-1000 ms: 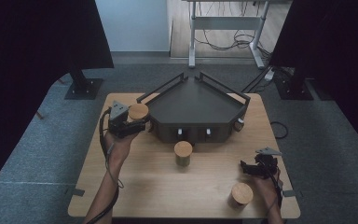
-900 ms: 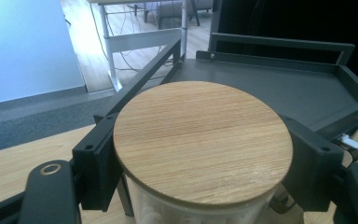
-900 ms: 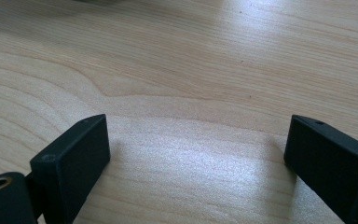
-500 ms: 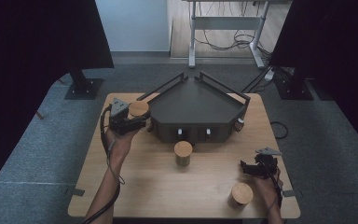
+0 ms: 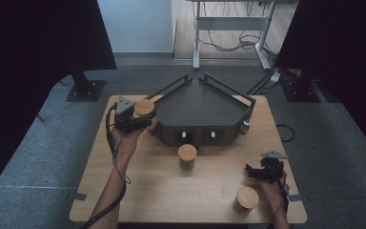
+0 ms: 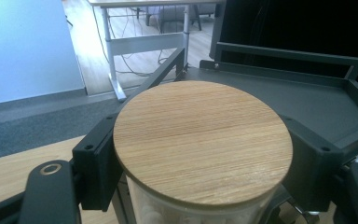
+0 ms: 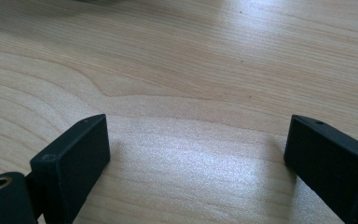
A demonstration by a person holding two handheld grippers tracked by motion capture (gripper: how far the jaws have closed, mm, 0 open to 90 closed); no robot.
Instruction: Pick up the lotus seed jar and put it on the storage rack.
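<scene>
My left gripper (image 5: 140, 118) is shut on a glass jar with a round bamboo lid (image 5: 144, 107), held beside the left corner of the dark five-sided tray (image 5: 201, 102). Seen from the left gripper view, the jar's lid (image 6: 203, 140) sits between the two black jaws, with the tray (image 6: 307, 100) just beyond it. A second lidded jar (image 5: 187, 156) stands on the table in front of the tray. A third jar (image 5: 247, 199) stands near the front right corner. My right gripper (image 5: 253, 172) rests low over the table to the right, open, its jaws apart over bare wood (image 7: 196, 140).
The wooden table (image 5: 138, 191) stands on grey carpet. Black stands rise at the back left (image 5: 83, 88) and back right (image 5: 302, 88). A white desk frame with cables (image 5: 228, 33) stands behind the table.
The left gripper with its jar has shifted slightly to the right, closer to the tray's left corner. The right gripper has not moved.
</scene>
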